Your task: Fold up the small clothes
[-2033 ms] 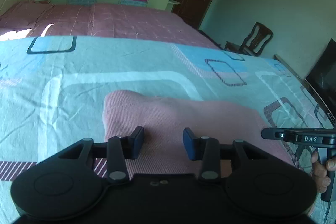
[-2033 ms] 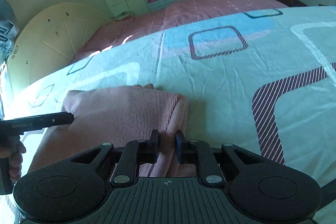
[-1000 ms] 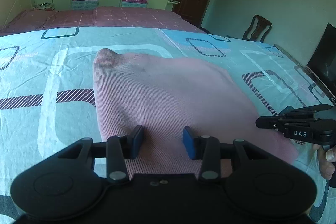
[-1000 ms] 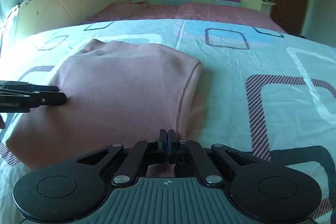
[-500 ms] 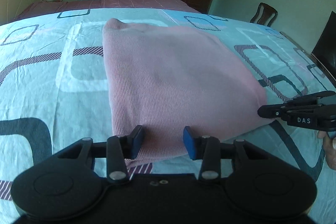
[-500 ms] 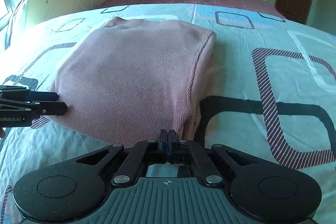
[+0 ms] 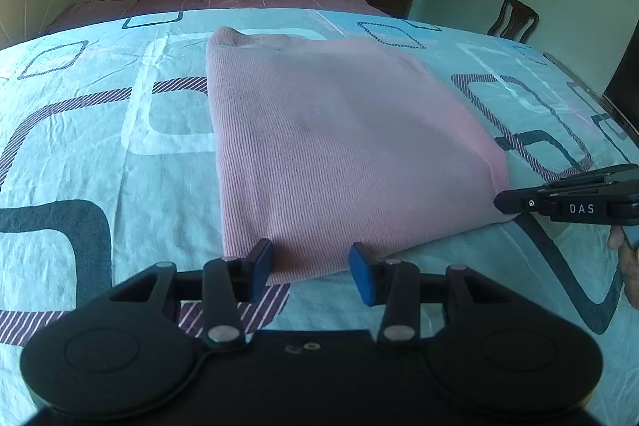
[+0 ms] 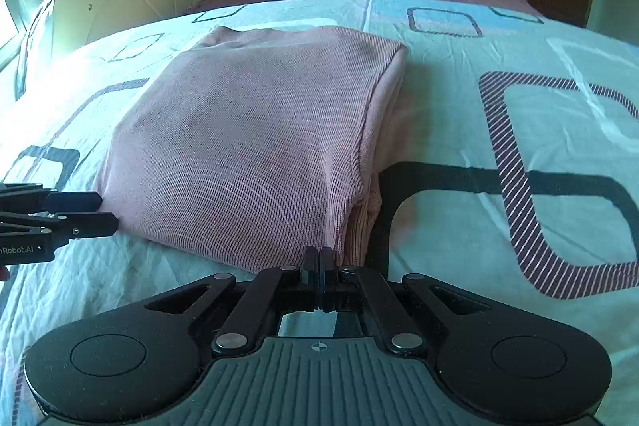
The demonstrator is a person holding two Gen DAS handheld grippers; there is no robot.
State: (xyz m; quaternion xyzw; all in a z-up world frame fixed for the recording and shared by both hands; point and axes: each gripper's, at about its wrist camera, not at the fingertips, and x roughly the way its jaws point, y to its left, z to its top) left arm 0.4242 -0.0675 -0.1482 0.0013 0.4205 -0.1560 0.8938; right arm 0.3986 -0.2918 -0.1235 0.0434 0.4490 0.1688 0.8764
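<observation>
On the patterned bedsheet (image 7: 100, 154) the pink garment (image 7: 339, 154) lies flat as a folded rectangle, near corners toward both tools. The left gripper (image 7: 311, 266) straddles its near edge, jaws spread wide and empty, likely ready for another fold. The right gripper (image 8: 319, 264) sits at the other near corner, jaws pressed together; whether cloth is pinched between them I cannot tell.

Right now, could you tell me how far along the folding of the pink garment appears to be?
Mostly done, it seems: the pink garment lies on the patterned bedsheet as a compact layered rectangle, stacked edges showing in the right wrist view. In hand: nothing clearly; the left gripper is open at its near edge, the right gripper shut at its near corner. Left: perhaps a final tidy.
</observation>
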